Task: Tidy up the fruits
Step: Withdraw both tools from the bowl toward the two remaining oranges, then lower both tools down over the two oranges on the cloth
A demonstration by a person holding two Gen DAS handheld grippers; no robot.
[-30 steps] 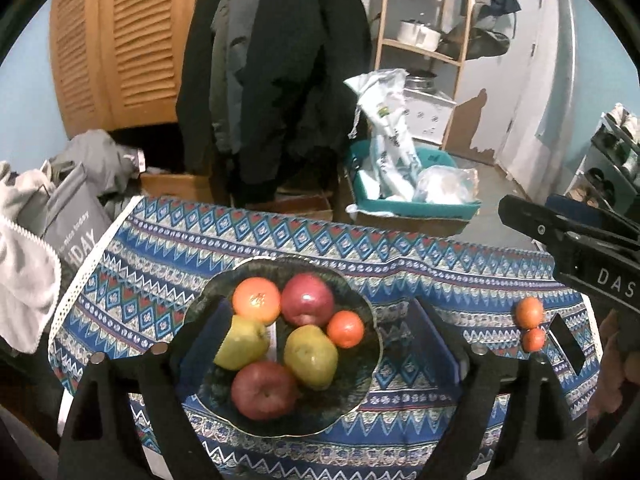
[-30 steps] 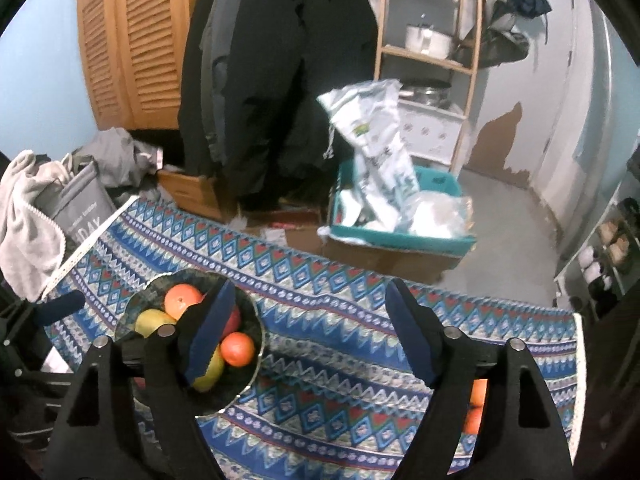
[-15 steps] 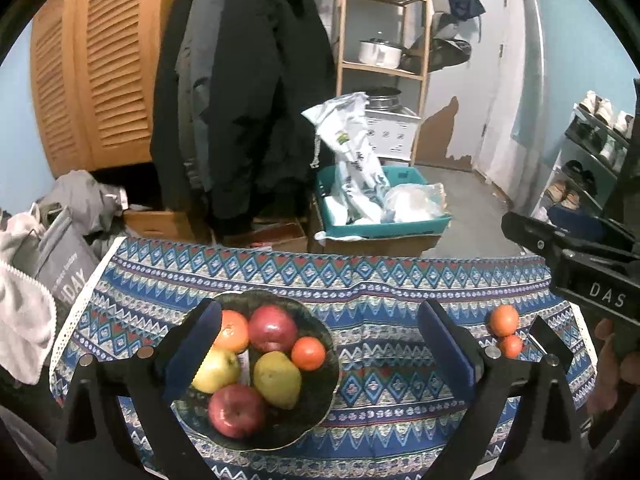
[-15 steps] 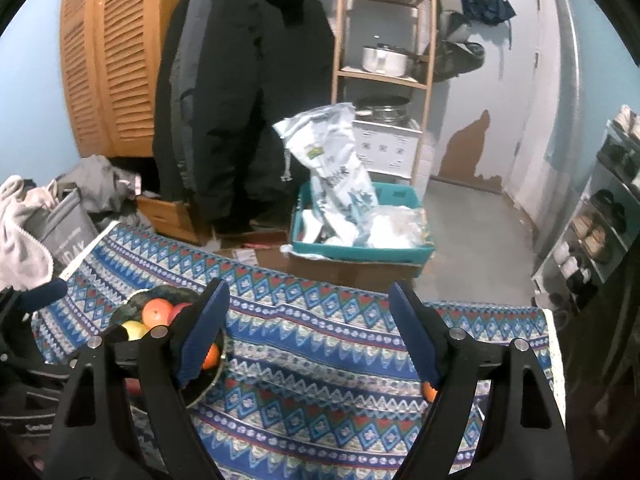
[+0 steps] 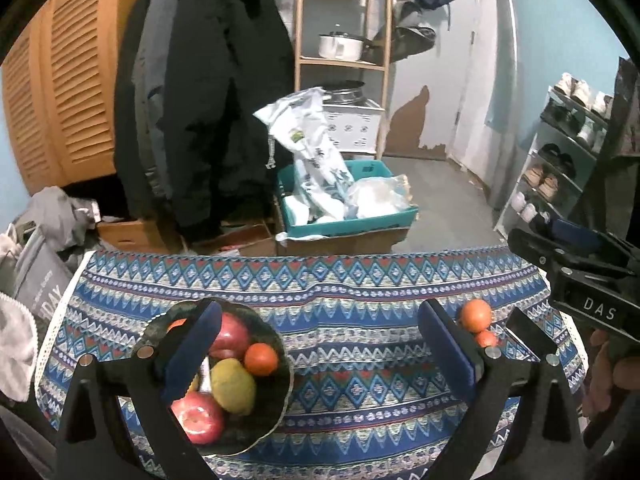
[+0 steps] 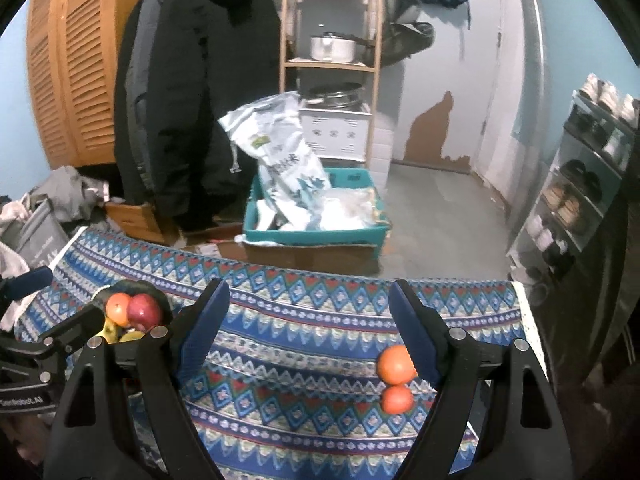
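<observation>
Gathering the 2 loose oranges (image 6: 396, 380) into the bowl (image 5: 276, 412) appears to be the step in hand. Both are seen touching each other on the patterned cloth (image 6: 300, 340), well apart from the bowl, where apples, pears and oranges are already piled. The right gripper (image 6: 308, 320) is held wide open and empty above the cloth, the oranges just beside its right finger; the left gripper (image 5: 316, 344) is likewise wide and empty. One orange should be centred between the pads before closing, so its neighbour is not nudged off the cloth.

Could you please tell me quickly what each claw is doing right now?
Left claw: open, holding nothing.
Right claw: open, holding nothing; two oranges lie by its right finger, untouched.
</observation>
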